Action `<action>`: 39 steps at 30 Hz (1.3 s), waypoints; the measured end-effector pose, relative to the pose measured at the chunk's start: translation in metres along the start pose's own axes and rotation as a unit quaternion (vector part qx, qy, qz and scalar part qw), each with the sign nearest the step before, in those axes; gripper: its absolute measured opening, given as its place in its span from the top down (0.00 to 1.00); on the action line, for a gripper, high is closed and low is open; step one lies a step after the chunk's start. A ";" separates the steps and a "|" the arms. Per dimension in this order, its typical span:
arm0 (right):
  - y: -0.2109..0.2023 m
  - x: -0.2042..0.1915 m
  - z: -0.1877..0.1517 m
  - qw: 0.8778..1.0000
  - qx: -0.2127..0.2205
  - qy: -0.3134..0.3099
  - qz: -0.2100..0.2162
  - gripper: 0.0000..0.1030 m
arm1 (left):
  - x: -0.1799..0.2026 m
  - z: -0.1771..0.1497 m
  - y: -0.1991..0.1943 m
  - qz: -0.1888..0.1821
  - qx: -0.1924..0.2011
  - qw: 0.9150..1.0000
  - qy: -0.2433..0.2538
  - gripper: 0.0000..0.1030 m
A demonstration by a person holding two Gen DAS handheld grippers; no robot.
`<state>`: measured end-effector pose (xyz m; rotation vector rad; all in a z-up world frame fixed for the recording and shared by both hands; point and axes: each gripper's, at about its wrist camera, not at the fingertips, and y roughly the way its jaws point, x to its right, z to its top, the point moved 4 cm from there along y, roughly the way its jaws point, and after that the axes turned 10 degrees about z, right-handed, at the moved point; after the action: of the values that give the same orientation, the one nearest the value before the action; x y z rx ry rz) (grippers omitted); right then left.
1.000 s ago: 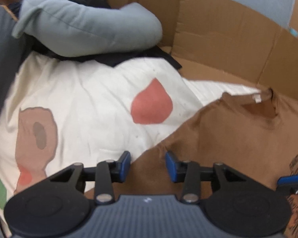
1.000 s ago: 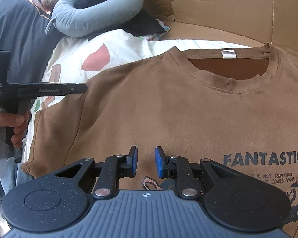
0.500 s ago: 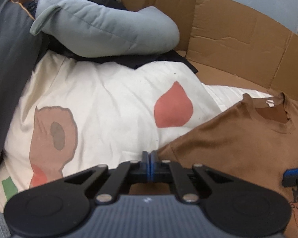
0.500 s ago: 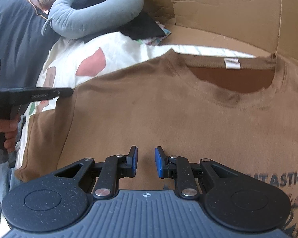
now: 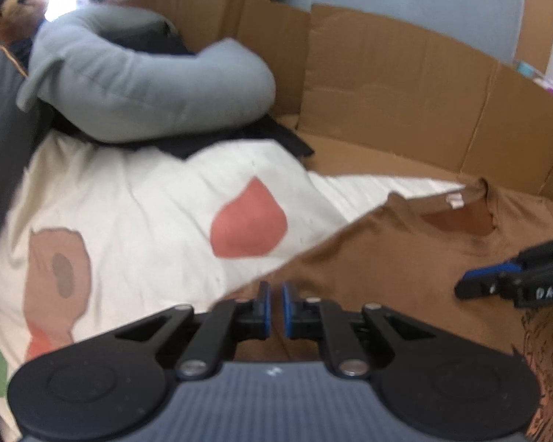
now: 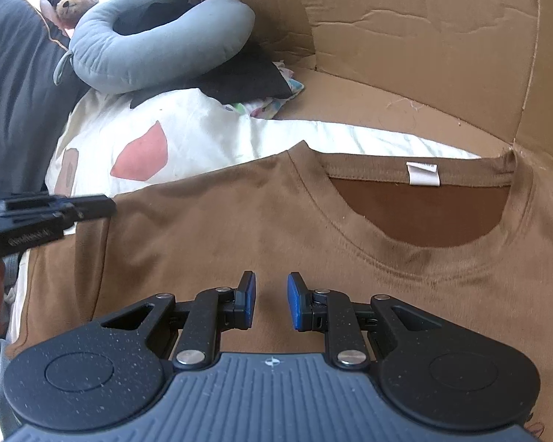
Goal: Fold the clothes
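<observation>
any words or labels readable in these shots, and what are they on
"DAS": white letters on the right gripper, seen from the left wrist camera.
White neck tag in the brown t-shirt: print too small to read.
Raised lettering on the left gripper, right wrist view: blurred, unreadable.
Dark print at the shirt's edge: unreadable.

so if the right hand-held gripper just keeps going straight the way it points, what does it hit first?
Most likely the brown t-shirt: the right hand-held gripper hangs open just above the chest fabric, aimed toward the collar. Beyond that stands the cardboard wall. How high it sits above the cloth is unclear.
</observation>
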<state>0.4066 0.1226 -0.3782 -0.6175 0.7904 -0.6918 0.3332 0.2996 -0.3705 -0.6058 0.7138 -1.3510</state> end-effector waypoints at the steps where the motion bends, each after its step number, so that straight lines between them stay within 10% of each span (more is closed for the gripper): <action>1: 0.000 0.001 0.000 1.000 -0.001 -0.002 -0.001 0.81 | 0.000 -0.002 0.004 0.001 -0.004 1.000 -0.003 0.93; 18: 0.020 0.015 0.023 1.000 -0.001 0.000 -0.021 0.78 | -0.031 0.020 -0.002 0.007 0.023 0.997 -0.068 0.94; 32: 0.042 0.018 0.057 0.999 0.004 0.033 0.008 0.78 | -0.096 -0.029 -0.046 0.058 -0.019 0.996 -0.065 0.93; 39: 0.065 0.019 0.068 1.000 -0.005 0.029 0.003 0.78 | -0.128 -0.046 -0.043 0.107 -0.044 0.991 -0.071 0.68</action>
<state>0.4912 0.1646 -0.3950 -0.6055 0.8495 -0.7031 0.2610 0.4212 -0.3545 -0.6681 0.7041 -1.0716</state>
